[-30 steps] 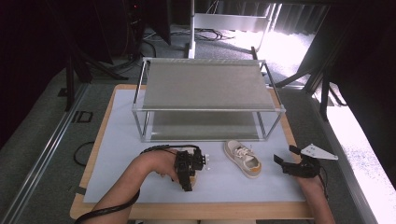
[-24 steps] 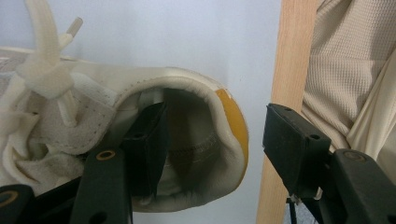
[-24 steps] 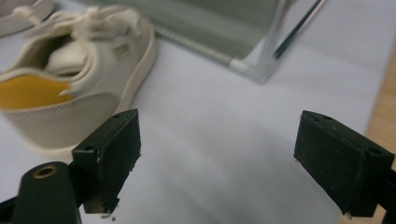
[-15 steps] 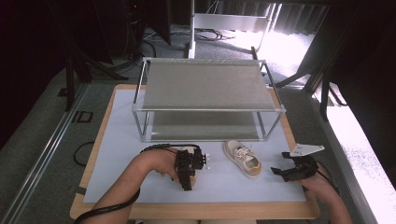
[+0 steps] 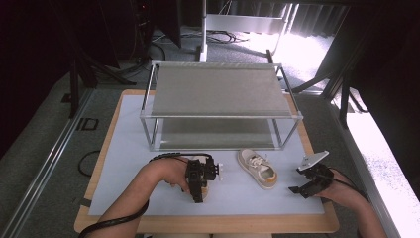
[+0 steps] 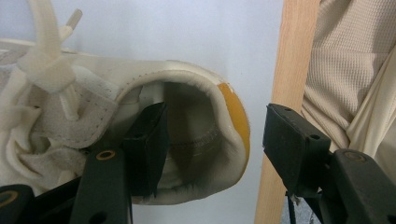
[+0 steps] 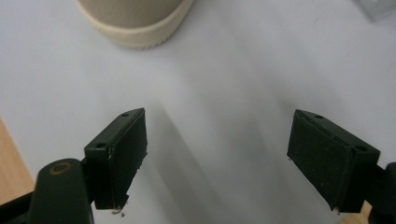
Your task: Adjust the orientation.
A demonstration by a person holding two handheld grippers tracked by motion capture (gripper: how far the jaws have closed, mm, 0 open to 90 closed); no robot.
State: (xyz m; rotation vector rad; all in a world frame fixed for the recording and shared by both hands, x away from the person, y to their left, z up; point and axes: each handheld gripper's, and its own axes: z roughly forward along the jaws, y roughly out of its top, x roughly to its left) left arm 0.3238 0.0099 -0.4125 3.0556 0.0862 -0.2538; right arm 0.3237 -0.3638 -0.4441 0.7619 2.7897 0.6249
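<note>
My left tool (image 6: 210, 144) straddles the heel wall of a cream sneaker (image 6: 140, 135), jaws apart. My right tool (image 7: 217, 158) hangs open over the worktop (image 7: 224, 70), another sneaker (image 5: 256, 168) lying between them.

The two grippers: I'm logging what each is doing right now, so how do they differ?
The left gripper has one jaw inside a cream shoe and the other outside its heel; the right gripper has nothing between its jaws. The left gripper sits over its shoe; the right gripper sits apart from the other shoe, above the bare white mat. Both are open.
</note>
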